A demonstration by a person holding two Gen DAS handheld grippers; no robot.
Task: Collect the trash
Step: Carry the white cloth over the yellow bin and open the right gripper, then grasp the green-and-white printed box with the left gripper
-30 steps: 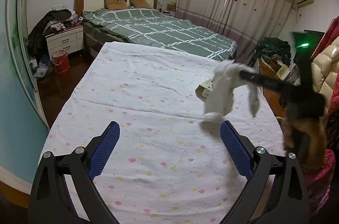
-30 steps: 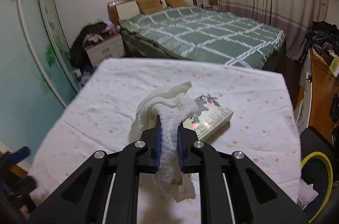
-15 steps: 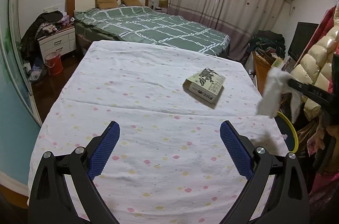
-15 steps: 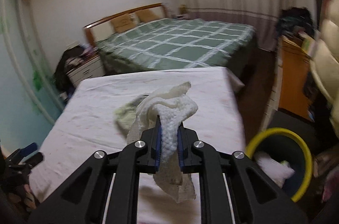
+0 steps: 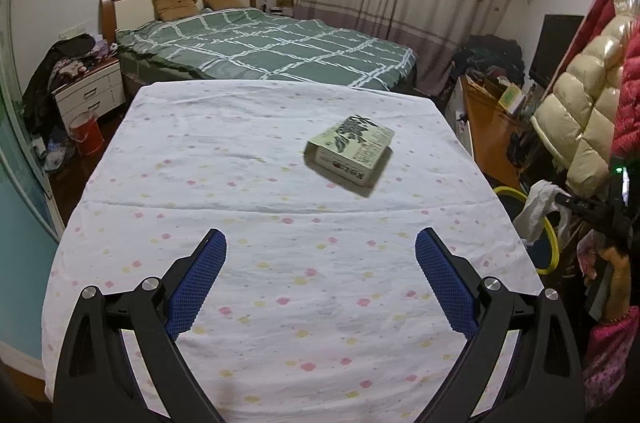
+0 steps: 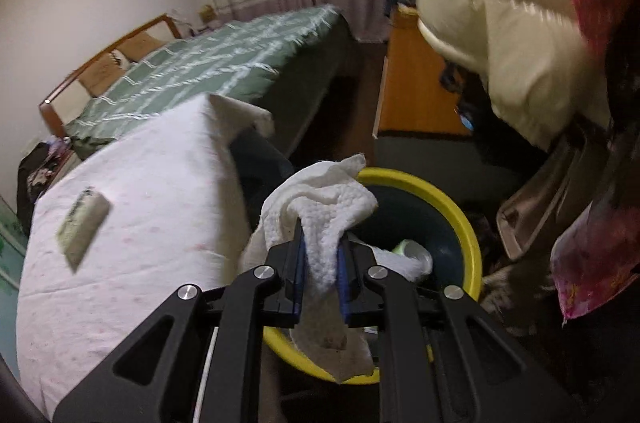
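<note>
- Right gripper (image 6: 322,255) was clamped tight on a crumpled white paper towel (image 6: 326,207); towel bulged above the pads and hung below them, with a brownish stain on the lower flap.
- Towel was held over the yellow-rimmed bin (image 6: 460,211), which stood on the floor just beside the table's edge.
- Bin had a dark blue inside; in it lay more white paper (image 6: 408,261) and a pale green, cup-like item (image 6: 406,247), partly hidden by the gripper, so exact type unclear.
- In the left wrist view the same towel (image 5: 534,211) showed at the far right, pinched in the right gripper (image 5: 560,199) over the bin's yellow rim (image 5: 552,235).
- Left gripper (image 5: 320,251) was wide open, nothing between its blue pads (image 5: 200,279), hovering over the table (image 5: 248,159) covered in a white dotted cloth.
- A small printed box (image 5: 350,149) lay closed on the table, far right part, well apart from the left gripper; contents not visible.
- A red bucket (image 5: 86,135) stood on the floor by the white nightstand (image 5: 90,91); contents not discernible.
</note>
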